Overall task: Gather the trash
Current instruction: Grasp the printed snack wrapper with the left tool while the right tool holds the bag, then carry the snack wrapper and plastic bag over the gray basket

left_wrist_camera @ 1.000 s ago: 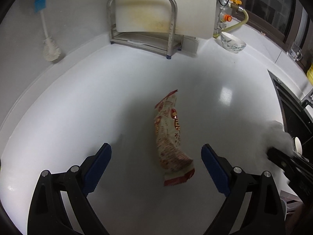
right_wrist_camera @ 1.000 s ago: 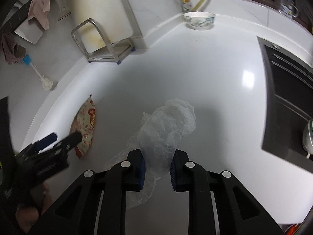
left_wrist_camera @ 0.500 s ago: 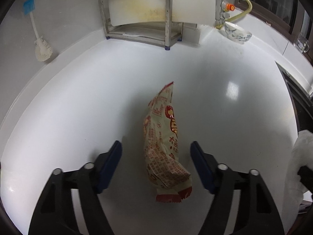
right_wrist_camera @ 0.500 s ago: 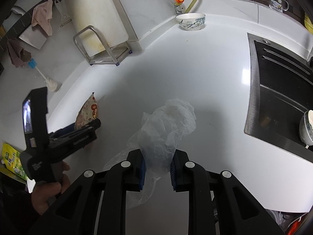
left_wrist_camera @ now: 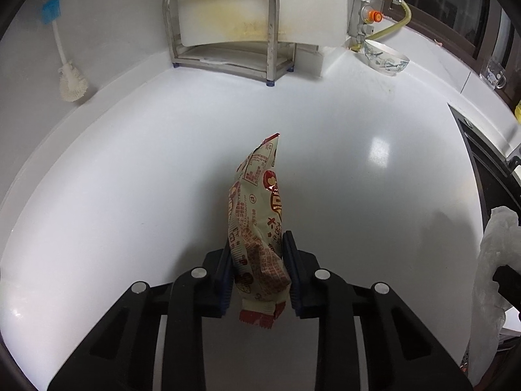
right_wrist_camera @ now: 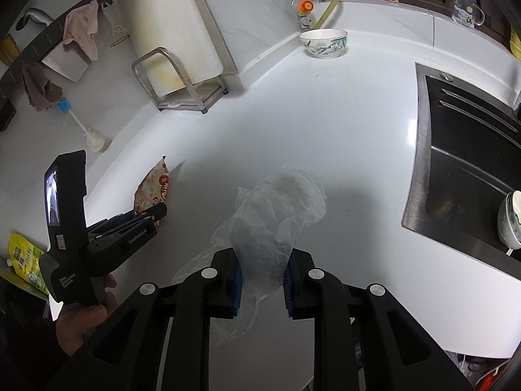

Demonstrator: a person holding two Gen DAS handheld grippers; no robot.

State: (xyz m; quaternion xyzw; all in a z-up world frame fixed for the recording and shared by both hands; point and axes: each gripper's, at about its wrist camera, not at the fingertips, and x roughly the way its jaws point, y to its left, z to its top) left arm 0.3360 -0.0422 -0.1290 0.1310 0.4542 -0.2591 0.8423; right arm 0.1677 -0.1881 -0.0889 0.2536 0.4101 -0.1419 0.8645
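A red-and-cream snack wrapper [left_wrist_camera: 257, 224] lies on the white counter [left_wrist_camera: 130, 195], squeezed upright between the blue pads of my left gripper [left_wrist_camera: 257, 270]; the jaws are closing and press on both its sides. The right wrist view shows the same wrapper [right_wrist_camera: 154, 189] poking out past the left gripper [right_wrist_camera: 153, 216], held in a person's hand. My right gripper [right_wrist_camera: 262, 280] is shut on a crumpled clear plastic bag [right_wrist_camera: 276, 208], held above the counter. That bag [left_wrist_camera: 495, 244] also shows at the right edge of the left wrist view.
A steel rack [left_wrist_camera: 224, 55] holding a white cutting board stands at the back wall. Nearby are a patterned bowl [right_wrist_camera: 324, 44], a bottle brush [right_wrist_camera: 86, 130], and a dark sink [right_wrist_camera: 472, 163] with a bowl inside on the right. A yellow-green pouch [right_wrist_camera: 24, 260] lies far left.
My left gripper's jaws have closed from wide apart onto the snack wrapper, which now stands pinched and narrower. The right gripper rose slightly, still holding the plastic bag.
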